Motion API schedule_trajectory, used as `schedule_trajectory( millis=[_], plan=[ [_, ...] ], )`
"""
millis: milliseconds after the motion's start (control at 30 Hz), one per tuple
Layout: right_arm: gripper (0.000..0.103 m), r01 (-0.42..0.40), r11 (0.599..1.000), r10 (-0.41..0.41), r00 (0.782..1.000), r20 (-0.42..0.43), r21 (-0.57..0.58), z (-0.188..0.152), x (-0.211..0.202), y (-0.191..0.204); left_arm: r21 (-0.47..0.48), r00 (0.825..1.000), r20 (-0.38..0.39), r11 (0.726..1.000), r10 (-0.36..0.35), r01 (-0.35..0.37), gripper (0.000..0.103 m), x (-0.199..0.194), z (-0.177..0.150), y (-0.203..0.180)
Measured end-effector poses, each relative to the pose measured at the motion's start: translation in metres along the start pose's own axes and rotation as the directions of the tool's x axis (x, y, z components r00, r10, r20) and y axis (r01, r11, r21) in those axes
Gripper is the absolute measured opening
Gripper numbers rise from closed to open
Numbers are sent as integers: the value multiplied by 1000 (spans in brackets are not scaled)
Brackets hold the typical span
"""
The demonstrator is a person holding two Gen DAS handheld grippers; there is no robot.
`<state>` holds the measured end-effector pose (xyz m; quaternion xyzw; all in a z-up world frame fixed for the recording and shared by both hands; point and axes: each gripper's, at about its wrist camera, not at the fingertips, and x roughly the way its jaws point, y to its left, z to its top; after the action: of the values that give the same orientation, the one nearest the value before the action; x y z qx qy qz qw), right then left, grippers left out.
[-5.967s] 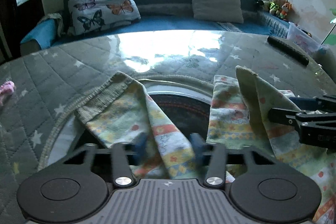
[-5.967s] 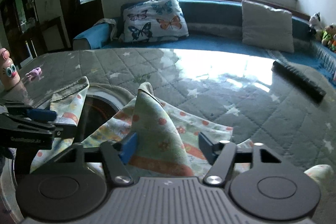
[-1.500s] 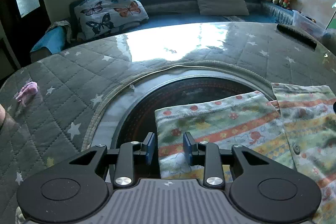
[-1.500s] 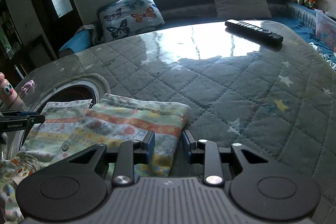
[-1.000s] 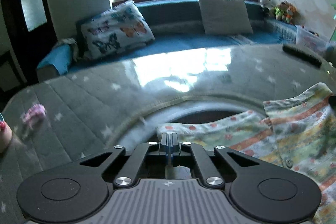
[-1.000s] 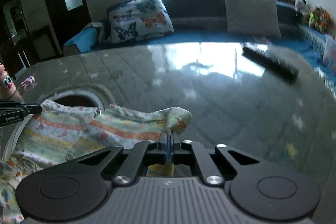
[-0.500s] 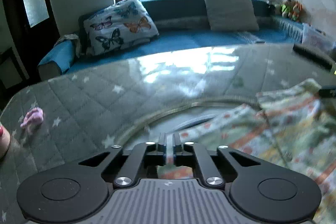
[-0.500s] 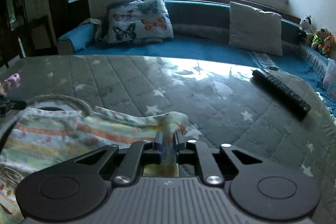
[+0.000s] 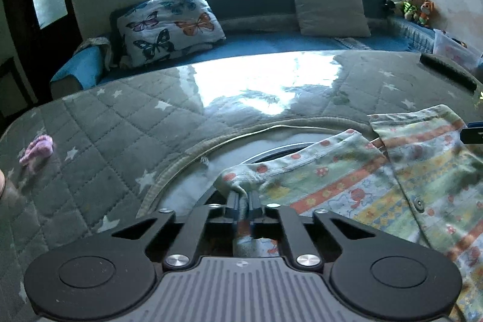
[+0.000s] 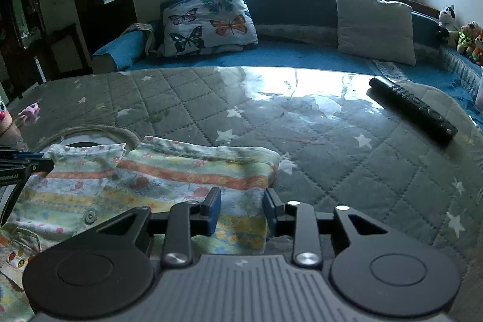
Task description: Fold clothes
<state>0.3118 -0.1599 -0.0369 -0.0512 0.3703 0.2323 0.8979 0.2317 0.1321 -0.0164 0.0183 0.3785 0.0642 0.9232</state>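
the quilted surface [image 10: 317, 141] filled mid-frame, the printed garment [image 10: 169, 174] lying folded at lower left of the right view. risk, as i judged it: with only one corner pinched, a pull could drag the fold askew. the left gripper [image 9: 244, 202] sat low at bottom centre, fingers closed on a garment corner; the right gripper [image 10: 241, 208] hovered level, fingers parted, holding nothing.

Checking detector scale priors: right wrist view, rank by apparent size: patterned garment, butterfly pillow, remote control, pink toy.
1. patterned garment, though nearness to the camera inflates it
2. butterfly pillow
3. remote control
4. pink toy, far smallest
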Motion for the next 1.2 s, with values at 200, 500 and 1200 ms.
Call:
schedule_trajectory(
  millis=[200,500,1200],
  plan=[
    [38,-13,1000,13,1000,19,-20,-1,-6,6,55,992,115,997,50,-56,3,-5,24,-5],
    [47,-57,994,57,998,-4,-92,-17,-15,28,99,995,37,990,96,-99,8,19,18,-6],
    [74,-183,899,176,983,-54,-399,-109,-96,139,279,985,56,950,-162,141,11,-97,-91,-89]
  ],
)
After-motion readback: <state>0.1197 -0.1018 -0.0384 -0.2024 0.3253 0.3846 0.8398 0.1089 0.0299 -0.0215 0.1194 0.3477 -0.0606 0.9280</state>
